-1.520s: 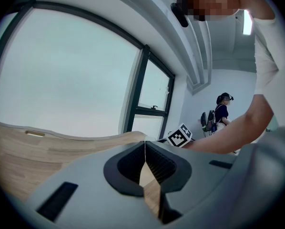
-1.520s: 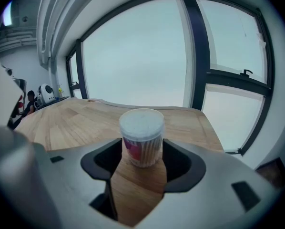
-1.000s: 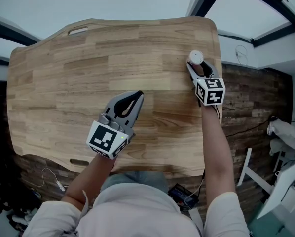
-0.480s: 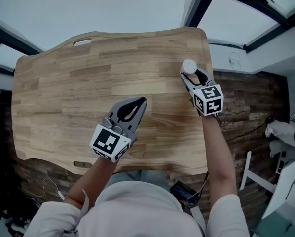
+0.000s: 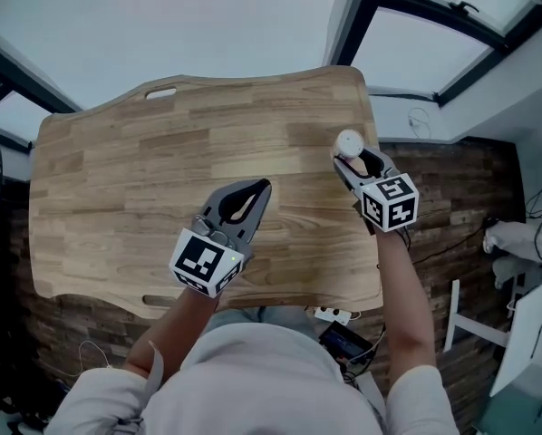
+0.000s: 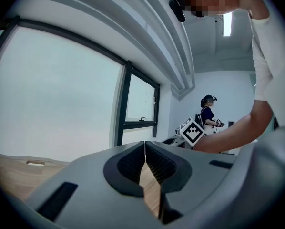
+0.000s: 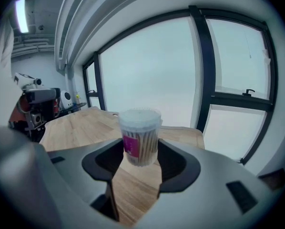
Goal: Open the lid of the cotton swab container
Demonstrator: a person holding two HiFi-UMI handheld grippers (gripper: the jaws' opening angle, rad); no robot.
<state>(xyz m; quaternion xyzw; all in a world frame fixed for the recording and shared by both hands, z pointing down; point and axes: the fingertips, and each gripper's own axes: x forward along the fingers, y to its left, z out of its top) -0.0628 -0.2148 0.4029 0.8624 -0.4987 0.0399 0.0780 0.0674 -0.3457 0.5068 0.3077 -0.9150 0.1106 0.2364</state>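
The grey plastic left gripper (image 5: 256, 188), jaws pressed together and empty, is pointing nearly level, while the grey plastic right gripper (image 5: 350, 159) alongside it is tilting downward, clamping a clear cylindrical cotton swab container (image 7: 140, 136) between its jaws.

Two hand-held grippers, the left hand-held gripper (image 5: 264, 187) at centre frame, the right hand-held gripper (image 5: 355, 159) at right, one cotton swab container (image 7: 140, 136), one lid (image 7: 140, 116) on it, one wooden surface (image 5: 117, 179), two slots in its edges, upper slot (image 5: 160, 92), lower slot (image 5: 160, 300)
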